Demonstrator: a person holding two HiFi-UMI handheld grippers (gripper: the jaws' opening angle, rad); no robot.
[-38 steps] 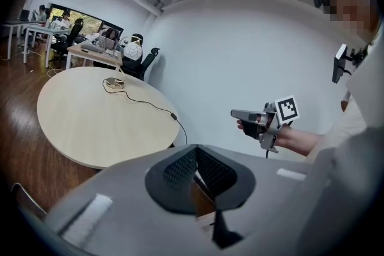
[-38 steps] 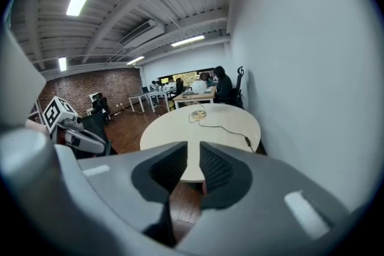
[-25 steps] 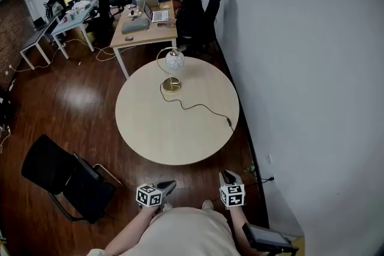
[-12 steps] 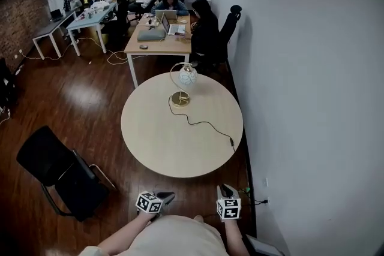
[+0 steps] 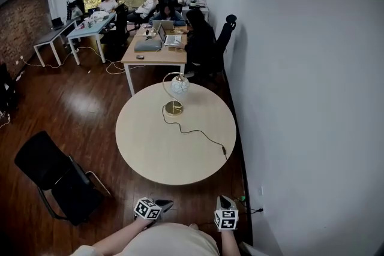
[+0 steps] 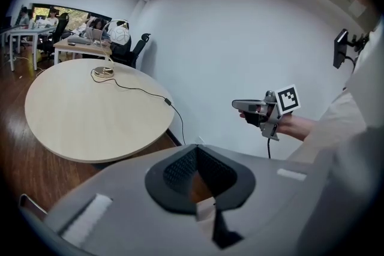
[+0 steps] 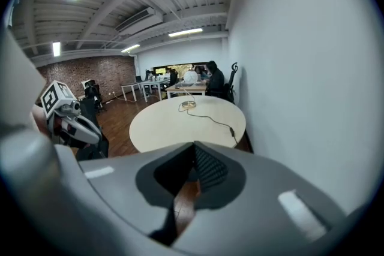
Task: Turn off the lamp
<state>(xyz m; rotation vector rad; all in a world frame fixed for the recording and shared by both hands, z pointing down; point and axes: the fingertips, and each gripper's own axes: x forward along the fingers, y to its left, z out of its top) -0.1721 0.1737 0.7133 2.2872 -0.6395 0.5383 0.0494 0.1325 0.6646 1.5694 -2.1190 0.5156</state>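
The lamp [image 5: 174, 95] has a white globe shade on a curved brass stem and stands on the far side of the round pale table [image 5: 156, 147]. Its black cord [image 5: 195, 132] runs across the tabletop to an inline switch [image 5: 223, 150] near the right edge. My left gripper [image 5: 165, 203] and right gripper [image 5: 223, 199] hang over the floor, short of the table's near edge and well away from the lamp. Both are shut with nothing between the jaws; the right one's jaws have just been closing. The right gripper view also shows the lamp [image 7: 190, 77].
A black chair [image 5: 57, 180] stands on the wooden floor to the left of the table. Behind the lamp is a wooden desk [image 5: 153, 51] with laptops and seated people. A white wall [image 5: 300, 99] runs close along the table's right side.
The head view has shifted, so the table and lamp sit a little lower in the picture. Both grippers have dropped toward the bottom edge, still short of the table.
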